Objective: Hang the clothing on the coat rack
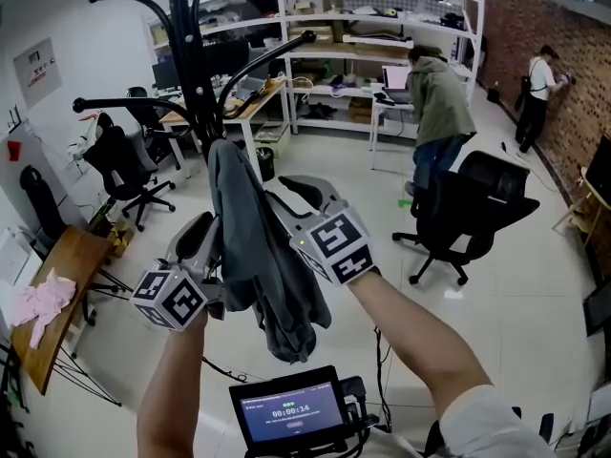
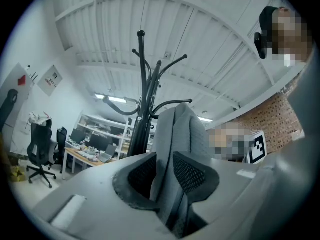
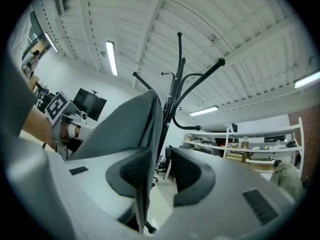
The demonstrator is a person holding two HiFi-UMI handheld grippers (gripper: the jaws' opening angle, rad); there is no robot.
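Note:
A grey garment hangs in front of the black coat rack, its top at the pole and its tail down between my arms. My left gripper is shut on a fold of the garment; in the left gripper view both pads press the cloth, with the rack behind. My right gripper stands open. In the right gripper view the garment lies against the left pad, with a gap to the other pad. The rack rises just beyond.
A black office chair stands to the right, with a person in a green jacket behind it at the shelves. Another person is at the brick wall. A wooden table with pink cloth is left. A small screen sits below.

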